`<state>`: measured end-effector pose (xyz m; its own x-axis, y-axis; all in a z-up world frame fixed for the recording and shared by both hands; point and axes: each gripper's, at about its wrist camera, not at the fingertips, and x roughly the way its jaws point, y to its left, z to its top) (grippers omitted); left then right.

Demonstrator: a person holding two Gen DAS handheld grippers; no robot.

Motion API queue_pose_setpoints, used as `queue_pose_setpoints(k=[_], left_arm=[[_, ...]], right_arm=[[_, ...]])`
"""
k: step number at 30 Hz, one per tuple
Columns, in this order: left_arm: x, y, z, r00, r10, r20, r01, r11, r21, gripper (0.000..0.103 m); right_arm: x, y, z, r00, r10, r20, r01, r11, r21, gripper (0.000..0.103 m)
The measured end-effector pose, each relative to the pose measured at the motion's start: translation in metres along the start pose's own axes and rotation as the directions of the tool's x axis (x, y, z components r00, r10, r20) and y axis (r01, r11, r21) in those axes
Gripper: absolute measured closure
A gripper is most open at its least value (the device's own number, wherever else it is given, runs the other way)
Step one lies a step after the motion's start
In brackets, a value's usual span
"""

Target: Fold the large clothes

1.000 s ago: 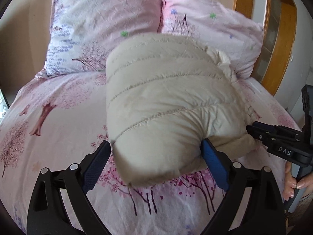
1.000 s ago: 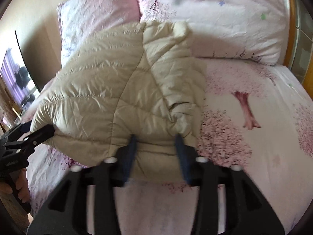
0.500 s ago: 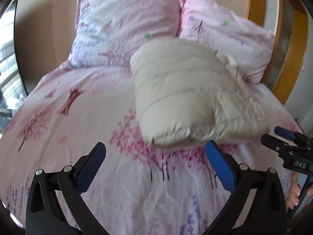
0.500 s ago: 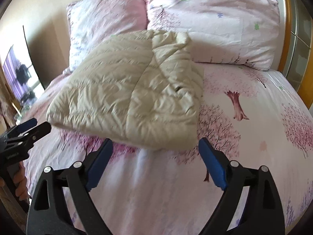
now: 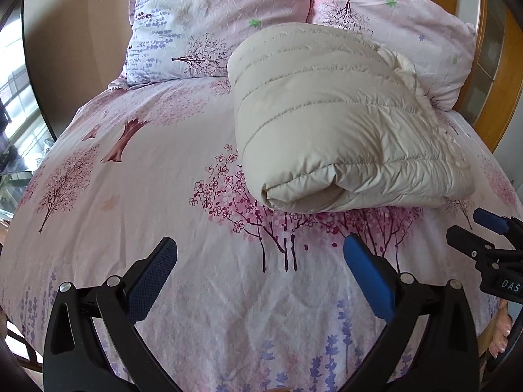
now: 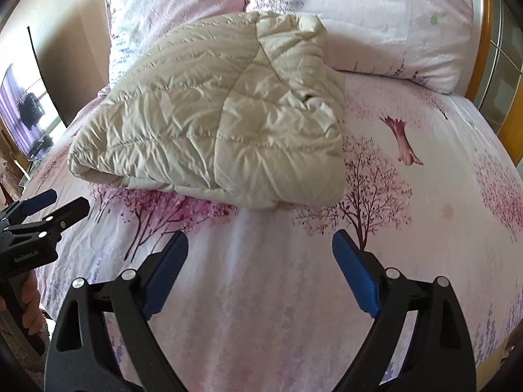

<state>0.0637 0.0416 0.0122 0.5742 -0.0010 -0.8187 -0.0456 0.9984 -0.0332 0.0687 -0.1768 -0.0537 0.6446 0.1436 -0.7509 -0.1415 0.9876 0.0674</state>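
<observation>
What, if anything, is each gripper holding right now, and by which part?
Nothing is held. The left gripper and the right gripper both have open jaws with only bedsheet between them; the folded beige puffer jacket lies free on the bed.

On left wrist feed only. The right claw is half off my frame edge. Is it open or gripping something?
Observer: Right claw is open, with nothing between its fingers and only bedspread beneath.
Operator: What about the jacket's right side? The bulge hides it from me.
Observer: The quilted jacket has a panel folded over on that side along a diagonal seam. It lies fairly flat.
Operator: Any space to the right of it?
Observer: Yes, bare bedspread runs from the jacket across to the wooden bed frame.
</observation>
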Motion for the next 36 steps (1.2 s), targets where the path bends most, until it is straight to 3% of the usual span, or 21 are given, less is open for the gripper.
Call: queue_pose_setpoints(k=[36], left_arm=[[0.0108,-0.0022,-0.0013,0.999,0.011,-0.043,-0.011,1.000,0.010,0.001]], right_arm=[[0.0101,0.0026,-0.0001,1.000,0.003,-0.028,-0.003,1.000,-0.005,0.013]])
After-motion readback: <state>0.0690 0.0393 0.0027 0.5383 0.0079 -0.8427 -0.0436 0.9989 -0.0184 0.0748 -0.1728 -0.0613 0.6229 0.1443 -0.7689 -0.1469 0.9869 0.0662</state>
